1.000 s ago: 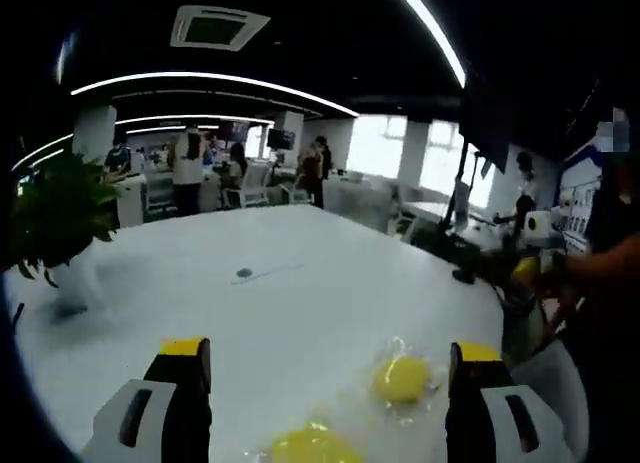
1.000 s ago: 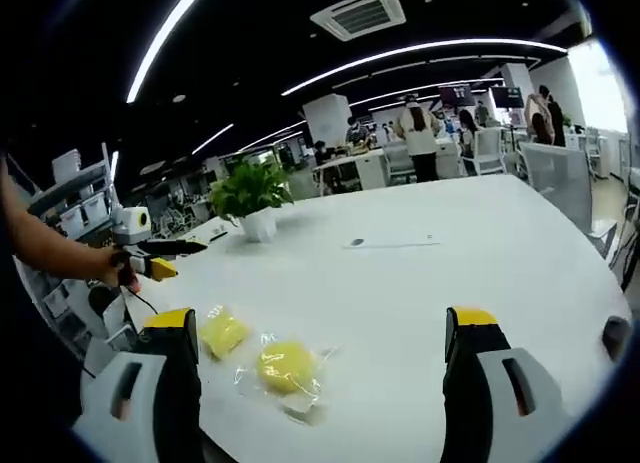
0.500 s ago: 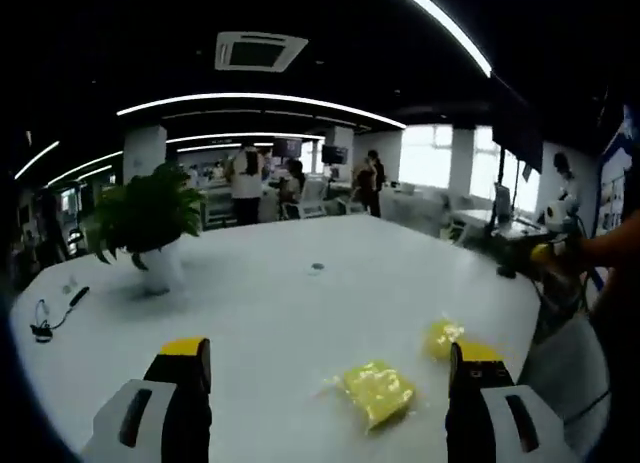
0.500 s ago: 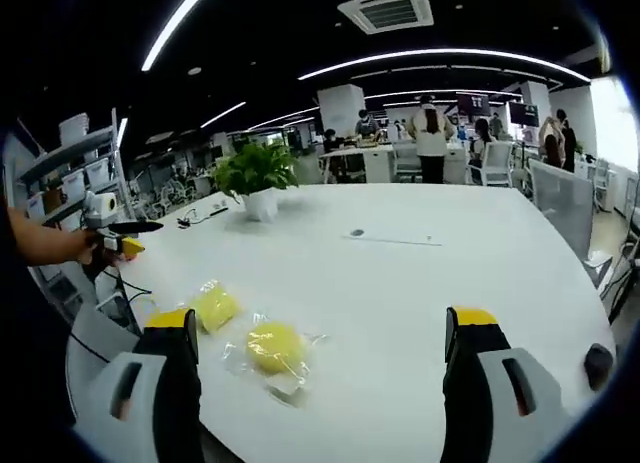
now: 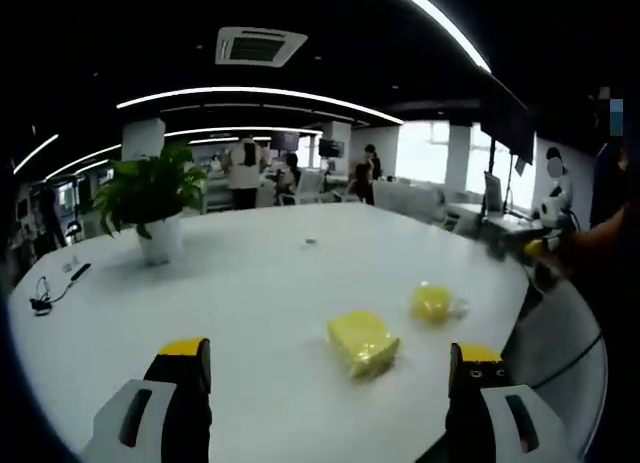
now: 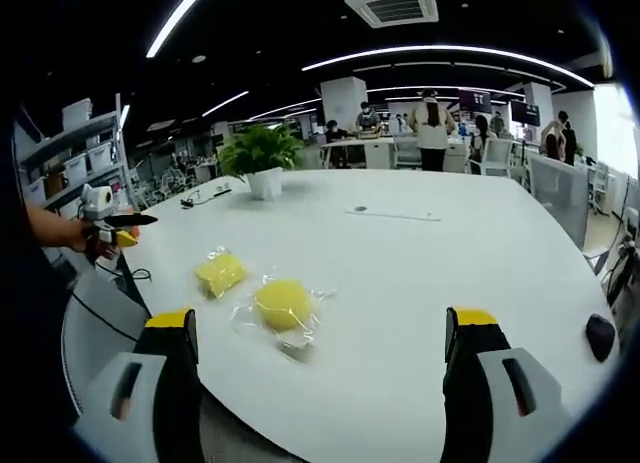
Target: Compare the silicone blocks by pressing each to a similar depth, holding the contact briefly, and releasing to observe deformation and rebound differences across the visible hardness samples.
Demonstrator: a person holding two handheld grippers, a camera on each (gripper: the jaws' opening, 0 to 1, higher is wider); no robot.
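Since half a second ago both views have pulled back and tipped a little: in the left gripper view the two yellow pieces sit higher and farther out than before, and in the right gripper view they have slid slightly toward centre. That reads as camera motion, the pieces themselves look unmoved.

Left tool (image 5: 328, 368): jaws wide apart, nothing between them, hanging above the tabletop (image 5: 250, 293). Right tool (image 6: 317, 333): same, jaws spread, nothing held.

Square yellow block (image 5: 362, 340) lies flat on the tabletop at about 1 o'clock from the left tool, in a clear wrapper. Round yellow block (image 5: 432, 301) is beyond it toward 2 o'clock, close by but apart. In the right gripper view the round yellow block (image 6: 284, 305) is at 11 o'clock in crinkled clear plastic, the square yellow block (image 6: 221, 274) farther out at 10 o'clock.

Potted plant (image 5: 150, 198) at far 10 o'clock, cable (image 5: 55, 293) near the edge. The person's hand holding the other tool shows at the left edge of the right gripper view.

Handling guess: both blocks look soft, light and springy; the film wrap likely makes them slippery and they may skate when pushed. Best to press straight down on the top centre, not the edge. No pressing started yet.
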